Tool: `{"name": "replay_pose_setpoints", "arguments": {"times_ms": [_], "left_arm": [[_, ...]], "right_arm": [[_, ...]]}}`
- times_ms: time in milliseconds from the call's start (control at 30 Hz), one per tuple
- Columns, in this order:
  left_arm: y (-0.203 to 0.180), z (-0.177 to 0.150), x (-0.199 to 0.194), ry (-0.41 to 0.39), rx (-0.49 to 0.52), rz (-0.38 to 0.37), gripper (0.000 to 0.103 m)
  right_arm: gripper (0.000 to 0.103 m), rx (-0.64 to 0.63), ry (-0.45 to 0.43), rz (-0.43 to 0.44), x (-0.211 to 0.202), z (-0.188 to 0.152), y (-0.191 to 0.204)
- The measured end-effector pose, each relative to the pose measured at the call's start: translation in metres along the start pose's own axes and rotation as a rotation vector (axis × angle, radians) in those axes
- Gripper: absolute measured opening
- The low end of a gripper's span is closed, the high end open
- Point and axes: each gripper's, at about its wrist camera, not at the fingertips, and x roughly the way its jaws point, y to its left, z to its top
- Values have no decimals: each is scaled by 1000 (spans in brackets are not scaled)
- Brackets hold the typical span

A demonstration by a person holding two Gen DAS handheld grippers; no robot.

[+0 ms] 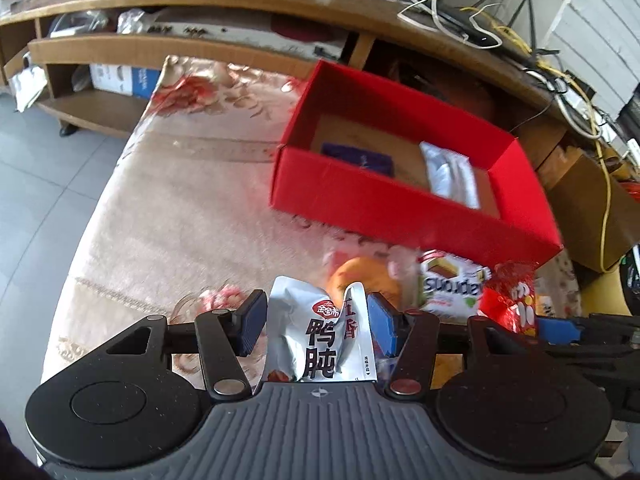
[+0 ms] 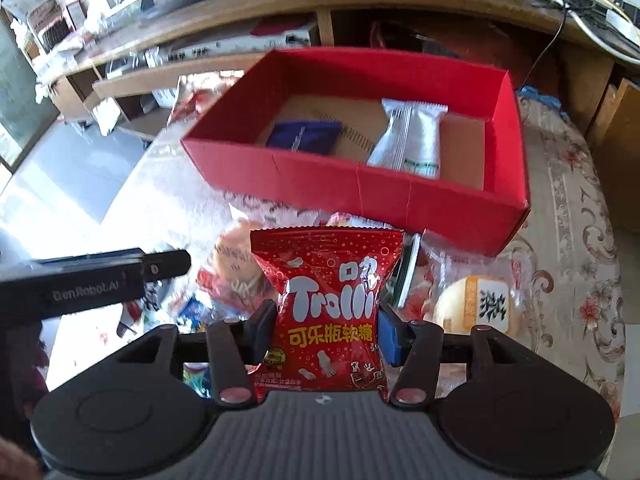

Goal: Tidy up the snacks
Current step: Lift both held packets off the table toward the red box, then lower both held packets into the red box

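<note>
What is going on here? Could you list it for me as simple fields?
left gripper: shut on a silver snack pouch
right gripper: shut on a red Trolli gummy bag
red box: open, on the floral cloth
in the box: a purple packet and a silver-white packet, apart
still outside: loose snacks in front of the box, including a round yellow wrapped cake
</note>
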Motion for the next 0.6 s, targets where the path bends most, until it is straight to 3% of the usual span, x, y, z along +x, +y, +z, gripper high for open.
{"name": "replay_pose_setpoints", "arguments": {"times_ms": [600], "left_arm": [[-41,32,2,-91,74,-10,62]], "right_arm": [[51,61,-88,-8,-8,36,-15]]}}
